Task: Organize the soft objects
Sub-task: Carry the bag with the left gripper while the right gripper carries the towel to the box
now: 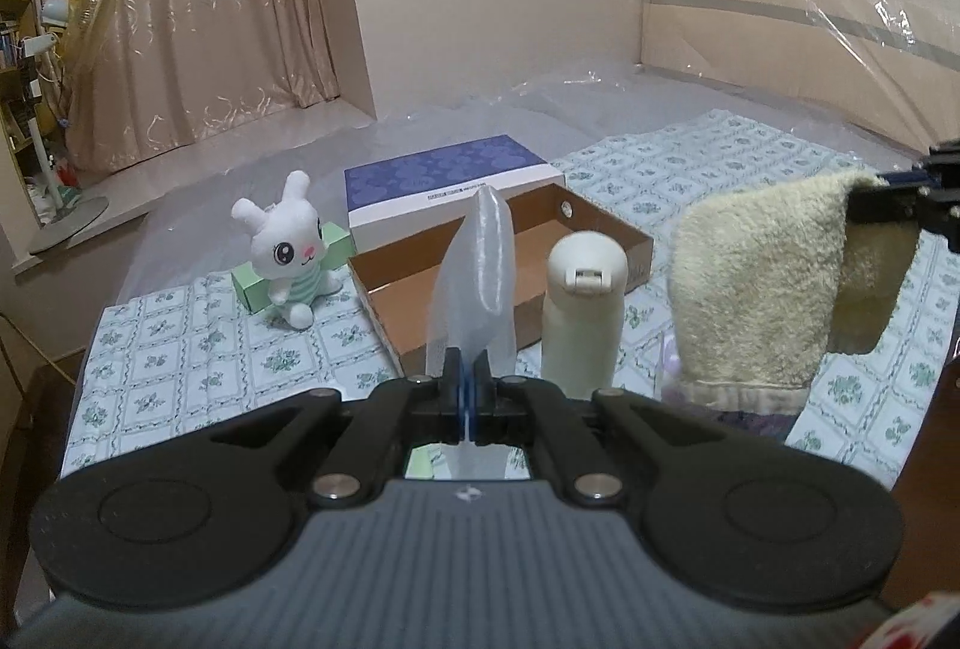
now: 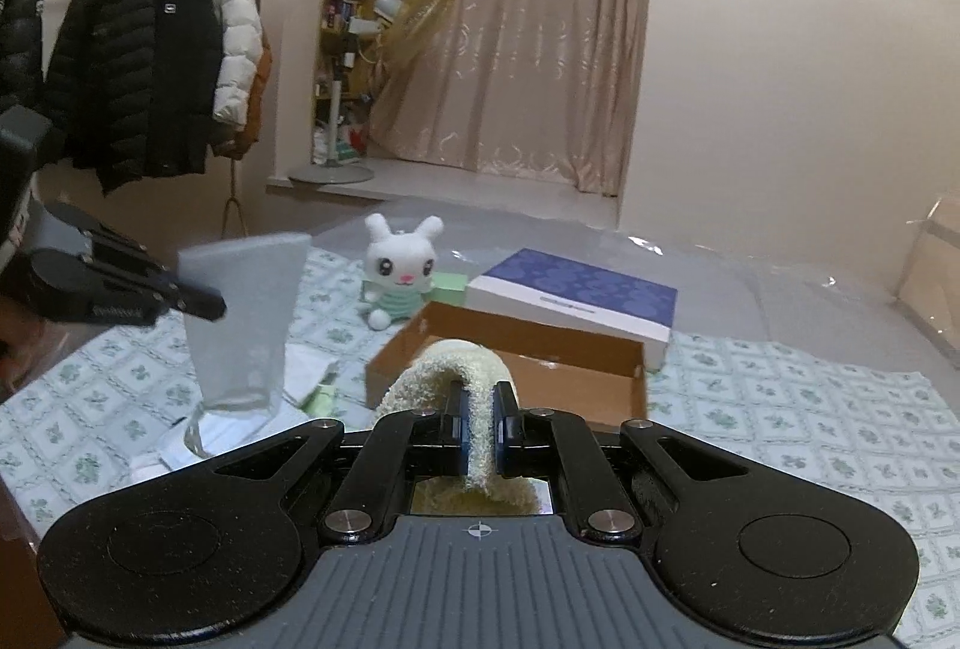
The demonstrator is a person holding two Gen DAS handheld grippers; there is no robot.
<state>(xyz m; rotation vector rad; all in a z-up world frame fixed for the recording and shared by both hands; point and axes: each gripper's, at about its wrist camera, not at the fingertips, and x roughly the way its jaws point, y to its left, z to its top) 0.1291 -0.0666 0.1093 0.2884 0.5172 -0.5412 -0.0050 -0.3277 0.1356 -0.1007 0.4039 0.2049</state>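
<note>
My left gripper [image 1: 468,379] is shut on the lower edge of a frosted translucent plastic pouch [image 1: 474,277], which stands up in front of it. The same pouch [image 2: 240,325] hangs from the left gripper [image 2: 207,304] in the right wrist view. My right gripper [image 2: 480,427] is shut on a fluffy cream towel [image 2: 450,361] that drapes over its fingers. From the left wrist, the towel [image 1: 756,283] hangs from the right gripper [image 1: 858,205], lifted off the bed. A white bunny plush [image 1: 282,253] sits upright on the patterned sheet, left of an open cardboard box [image 1: 408,301].
A blue-topped lid [image 1: 450,181] leans behind the box. A cream bottle [image 1: 585,313] stands in front of the box. A green carton [image 1: 252,289] lies behind the bunny. Papers [image 2: 312,367] lie on the sheet. A coat rack [image 2: 138,67] and a fan [image 2: 414,31] stand beyond the bed.
</note>
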